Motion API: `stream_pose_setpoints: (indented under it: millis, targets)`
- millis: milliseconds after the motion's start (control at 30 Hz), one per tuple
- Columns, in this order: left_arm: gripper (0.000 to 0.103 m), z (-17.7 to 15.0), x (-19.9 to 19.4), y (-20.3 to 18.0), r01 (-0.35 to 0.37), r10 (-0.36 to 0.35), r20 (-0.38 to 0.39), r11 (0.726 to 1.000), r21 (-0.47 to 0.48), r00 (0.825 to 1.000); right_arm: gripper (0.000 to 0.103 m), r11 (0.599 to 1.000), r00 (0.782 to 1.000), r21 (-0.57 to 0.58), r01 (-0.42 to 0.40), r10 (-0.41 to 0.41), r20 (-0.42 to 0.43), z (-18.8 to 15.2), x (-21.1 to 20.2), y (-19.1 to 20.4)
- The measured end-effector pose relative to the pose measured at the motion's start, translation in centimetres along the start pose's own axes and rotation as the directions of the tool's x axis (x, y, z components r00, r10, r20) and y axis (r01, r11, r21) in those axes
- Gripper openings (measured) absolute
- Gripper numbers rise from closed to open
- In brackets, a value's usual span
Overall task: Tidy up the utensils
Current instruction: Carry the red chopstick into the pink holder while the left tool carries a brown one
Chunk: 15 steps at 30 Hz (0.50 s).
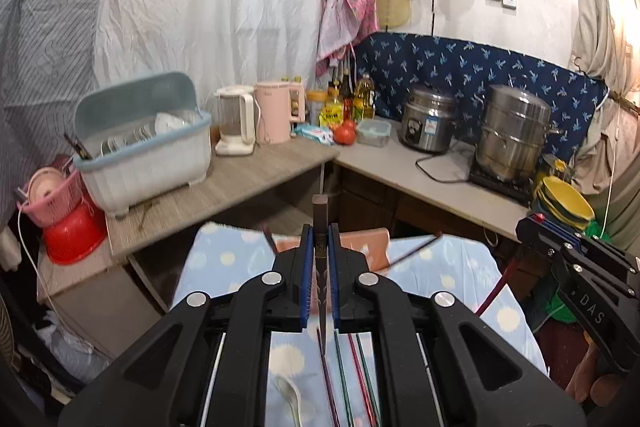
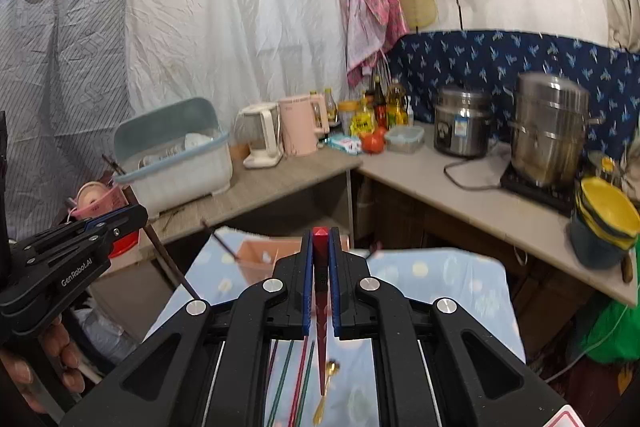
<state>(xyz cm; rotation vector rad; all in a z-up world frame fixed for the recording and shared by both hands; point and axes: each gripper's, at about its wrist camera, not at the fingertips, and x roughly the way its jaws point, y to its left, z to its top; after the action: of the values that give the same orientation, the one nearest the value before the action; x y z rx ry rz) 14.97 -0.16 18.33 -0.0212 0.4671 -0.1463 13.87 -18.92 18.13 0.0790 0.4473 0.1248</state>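
Pinching a dark brown chopstick (image 1: 321, 227) between its blue-padded fingers, the left gripper (image 1: 320, 259) holds the stick upright, its square top poking above the fingertips and its thin end pointing down toward the cloth below. The right gripper (image 2: 320, 263) grips a red chopstick (image 2: 319, 247) in the same manner, its red top showing just above the fingers and its tapered end hanging down. Both grippers are raised above a small worktop covered by a light blue cloth with pale dots (image 1: 224, 259). On that cloth lie several loose chopsticks (image 2: 296, 379), red and green, side by side, with a gold spoon (image 2: 326, 387) just beside them in the right wrist view and a white spoon (image 1: 290, 397) near them in the left wrist view. At the far edge of the cloth sits a peach-coloured tray (image 2: 256, 259), with one dark chopstick (image 2: 222, 243) leaning at its left corner and another (image 1: 416, 249) slanting out to its right.
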Motion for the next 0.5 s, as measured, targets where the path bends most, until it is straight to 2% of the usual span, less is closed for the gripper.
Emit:
stream_pose_setpoints:
  millis: [200,333,500]
  targets:
    - [0.007,5.0,3.0,0.2,-0.022,0.022,0.049,1.000,-0.006,0.999,0.007,1.000,0.998,-0.018,0.010,-0.009,0.062,5.3,3.6,0.6]
    - [0.007,6.8,5.6,0.7,-0.038,0.038,0.058,0.999,-0.013,0.998,0.007,1.000,0.996,-0.013,0.012,-0.011,0.085,7.4,6.5,0.8]
    - [0.007,7.3,9.0,1.6,-0.056,0.058,0.050,0.998,-0.025,0.997,0.007,1.000,0.995,-0.011,0.017,-0.016,0.096,8.5,10.3,1.0]
